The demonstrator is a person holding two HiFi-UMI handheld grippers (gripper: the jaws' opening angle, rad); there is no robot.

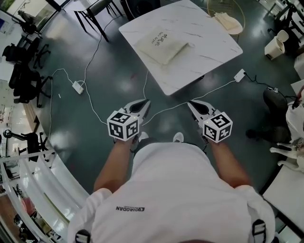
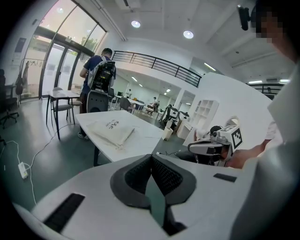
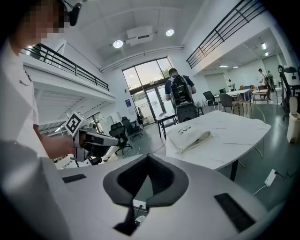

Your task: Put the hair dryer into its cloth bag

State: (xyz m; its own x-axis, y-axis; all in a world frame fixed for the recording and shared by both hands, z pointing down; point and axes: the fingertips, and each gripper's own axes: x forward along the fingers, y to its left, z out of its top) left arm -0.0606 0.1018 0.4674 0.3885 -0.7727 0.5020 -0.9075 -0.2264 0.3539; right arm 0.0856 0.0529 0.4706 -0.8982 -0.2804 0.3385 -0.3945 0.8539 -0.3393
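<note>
A cream cloth bag [image 1: 162,47] with dark print lies flat on the white marble table [image 1: 209,42], some way ahead of me. It also shows in the left gripper view, where the bag [image 2: 114,131] is left of centre, and in the right gripper view, where the bag [image 3: 189,136] is right of centre. I see no hair dryer lying apart from the bag. My left gripper [image 1: 145,103] and right gripper [image 1: 190,104] are held side by side over the floor, short of the table's near corner. Both are shut with nothing between the jaws.
White cables run over the dark floor with an adapter [image 1: 77,87] at the left and a power strip [image 1: 240,75] at the right. A person with a backpack [image 2: 100,75] stands beyond the table. Chairs [image 1: 97,12] and a bin [image 1: 274,47] stand around it.
</note>
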